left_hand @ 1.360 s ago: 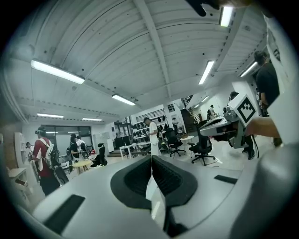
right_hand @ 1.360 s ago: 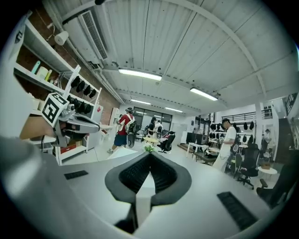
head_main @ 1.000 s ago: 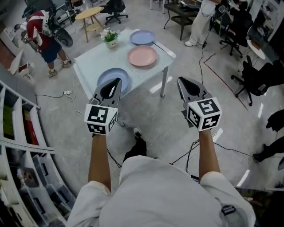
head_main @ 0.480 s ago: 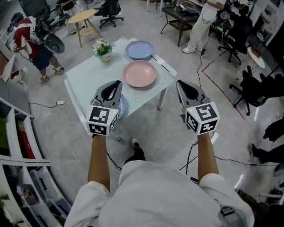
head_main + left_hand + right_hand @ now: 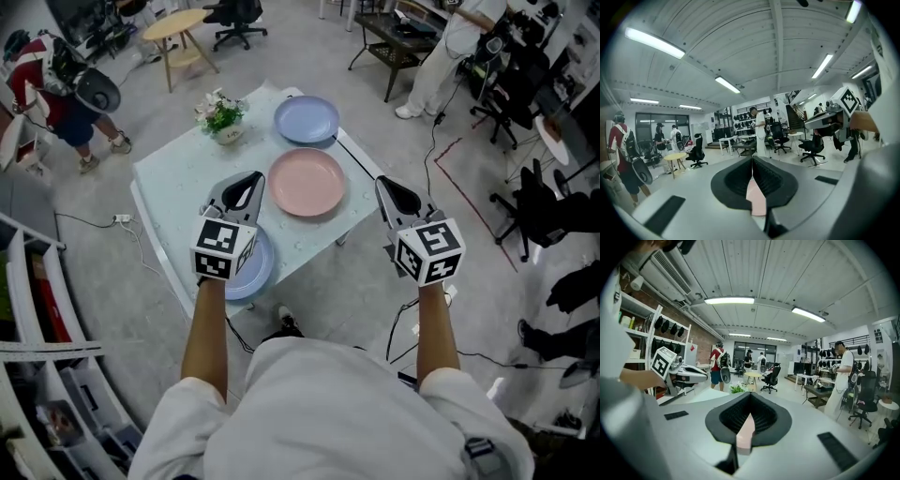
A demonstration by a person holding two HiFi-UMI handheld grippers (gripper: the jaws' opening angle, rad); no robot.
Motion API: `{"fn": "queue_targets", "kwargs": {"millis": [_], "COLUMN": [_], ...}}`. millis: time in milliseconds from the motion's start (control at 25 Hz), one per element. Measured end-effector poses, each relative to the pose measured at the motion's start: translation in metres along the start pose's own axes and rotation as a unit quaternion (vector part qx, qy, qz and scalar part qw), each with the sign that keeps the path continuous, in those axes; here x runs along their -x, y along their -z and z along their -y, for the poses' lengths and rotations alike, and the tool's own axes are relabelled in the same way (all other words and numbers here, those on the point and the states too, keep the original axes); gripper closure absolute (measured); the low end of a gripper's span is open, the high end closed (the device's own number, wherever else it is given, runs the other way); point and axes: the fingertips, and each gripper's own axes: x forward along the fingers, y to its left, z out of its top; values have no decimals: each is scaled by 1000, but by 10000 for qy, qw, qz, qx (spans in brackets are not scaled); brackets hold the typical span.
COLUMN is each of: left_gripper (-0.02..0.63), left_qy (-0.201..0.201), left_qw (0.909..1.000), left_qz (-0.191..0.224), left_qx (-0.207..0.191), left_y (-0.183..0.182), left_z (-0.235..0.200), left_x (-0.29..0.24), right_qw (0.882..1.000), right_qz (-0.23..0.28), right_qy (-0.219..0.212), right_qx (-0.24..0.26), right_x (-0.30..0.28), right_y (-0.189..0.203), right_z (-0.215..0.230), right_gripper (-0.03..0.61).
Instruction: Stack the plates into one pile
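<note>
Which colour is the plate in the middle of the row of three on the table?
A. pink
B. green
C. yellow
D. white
A: in the head view the pink plate lies between the far blue plate and the near blue plate on the table, and none of the three is stacked on another.

My head camera looked steeply down from above the person's shoulders onto the white table (image 5: 169, 178). The cameras on the left gripper (image 5: 255, 176) and right gripper (image 5: 382, 182) sat close behind their jaws, facing almost level across the office. All three views caught the yellow round table (image 5: 675, 158).
</note>
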Motion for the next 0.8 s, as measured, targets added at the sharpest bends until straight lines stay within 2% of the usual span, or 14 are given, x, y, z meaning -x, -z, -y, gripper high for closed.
{"fn": "queue_targets", "kwargs": {"millis": [160, 280, 400, 480, 640, 800], "left_gripper": [592, 589, 506, 497, 497, 499], "left_qy": [-104, -174, -191, -284, -460, -501], "left_qw": [9991, 9963, 9913, 9870, 9721, 9494], "left_qz": [-223, -578, -1005, -1302, -1937, -2683], "left_qx": [340, 620, 825, 899, 1240, 1553], "left_y": [18, 43, 76, 98, 146, 201], "left_z": [-20, -32, -37, -41, -44, -48], "left_x": [-34, -63, -92, -111, -143, -171], "right_qw": [10000, 10000, 9998, 9994, 9973, 9946], "right_qz": [62, 51, -42, -101, -219, -344], "right_qy": [54, 20, -164, -317, -702, -983], "right_qx": [14, 37, 43, -55, -37, -33], "right_x": [-28, -44, -62, -75, -97, -119], "right_y": [-2, 1, 11, 18, 28, 43], "right_z": [18, 32, 49, 62, 76, 91], "right_gripper": [566, 566, 565, 566, 566, 566]}}
